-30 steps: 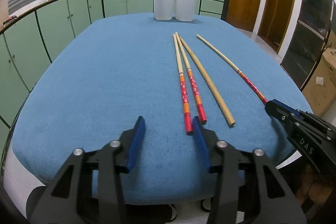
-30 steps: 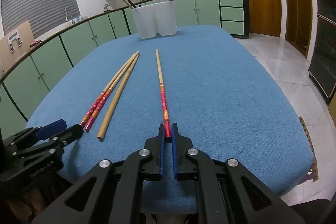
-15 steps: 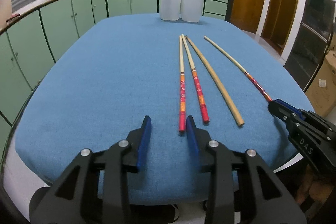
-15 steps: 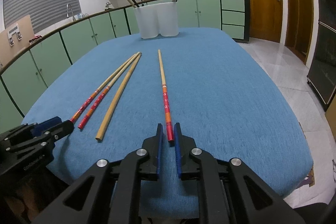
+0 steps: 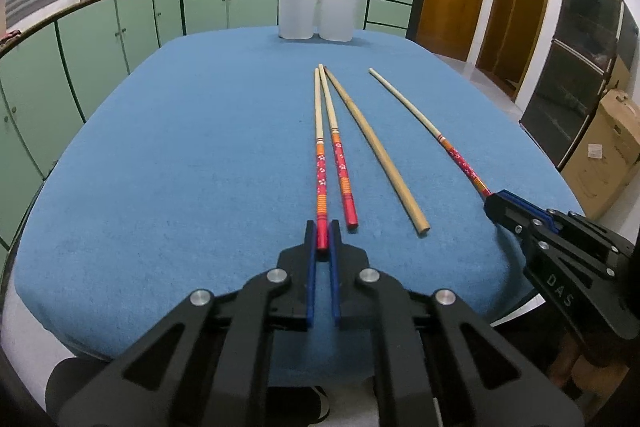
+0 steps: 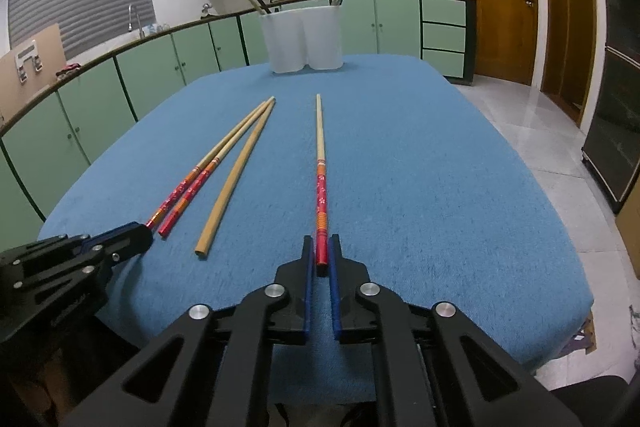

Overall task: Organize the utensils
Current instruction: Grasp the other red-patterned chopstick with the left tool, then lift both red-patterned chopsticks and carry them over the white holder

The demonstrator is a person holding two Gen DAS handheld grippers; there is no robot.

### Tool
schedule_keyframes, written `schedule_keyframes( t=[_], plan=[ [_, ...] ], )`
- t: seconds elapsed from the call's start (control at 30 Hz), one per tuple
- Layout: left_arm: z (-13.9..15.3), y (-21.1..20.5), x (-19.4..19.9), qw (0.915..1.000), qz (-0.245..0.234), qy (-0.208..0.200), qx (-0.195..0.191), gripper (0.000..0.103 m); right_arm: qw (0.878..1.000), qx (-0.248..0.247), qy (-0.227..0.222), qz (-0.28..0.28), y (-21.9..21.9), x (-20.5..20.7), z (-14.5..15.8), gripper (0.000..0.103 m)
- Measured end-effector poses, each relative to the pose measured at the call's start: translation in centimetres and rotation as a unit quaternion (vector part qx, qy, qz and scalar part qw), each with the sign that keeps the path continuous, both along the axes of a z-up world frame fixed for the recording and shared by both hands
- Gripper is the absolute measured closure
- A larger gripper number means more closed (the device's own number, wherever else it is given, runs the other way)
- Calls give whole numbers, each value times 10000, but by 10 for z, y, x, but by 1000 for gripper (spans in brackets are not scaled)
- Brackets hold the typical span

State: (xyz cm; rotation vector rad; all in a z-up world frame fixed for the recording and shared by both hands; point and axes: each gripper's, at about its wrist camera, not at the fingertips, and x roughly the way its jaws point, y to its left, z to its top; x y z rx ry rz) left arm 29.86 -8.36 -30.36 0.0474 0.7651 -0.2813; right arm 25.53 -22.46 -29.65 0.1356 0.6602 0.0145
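Red-handled chopsticks are what we are pinching: left tongs (image 5: 322,235) seemingly gripping one (image 5: 321,163), right tongs (image 6: 322,253) gripping another (image 6: 320,163); plain bamboo stick (image 5: 372,143) lying between.

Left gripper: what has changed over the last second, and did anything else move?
The left gripper closed from wide open onto the red end of the leftmost chopstick. The right gripper stays shut on the lone red-handled chopstick. Plain chopstick and holder unmoved.
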Motion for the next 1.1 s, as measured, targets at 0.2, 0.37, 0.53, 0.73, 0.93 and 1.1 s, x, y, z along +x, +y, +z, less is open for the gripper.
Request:
schedule_keyframes(
  t=[0.2,0.37,0.53,0.73,0.93,1.1],
  plan=[
    [-1,-1,1,10000,-14,32,17,97,10000,-79,33,44,2,1,1,92],
    [5,2,-2,9998,-69,53,-150,98,9999,61,61,114,-2,3,8,97],
    [24,13,-6,9995,43,-59,-296,98,9996,47,-198,194,0,-7,31,97],
    [63,28,-15,9988,168,-223,-390,98,9982,67,-552,206,-8,-18,77,97],
    [105,37,-15,9983,83,-464,-344,98,9948,-112,-913,443,-6,-12,134,97],
    [129,42,-10,9981,-8,-541,-309,98,9919,-345,-1039,651,-2,4,164,97]
  ],
)
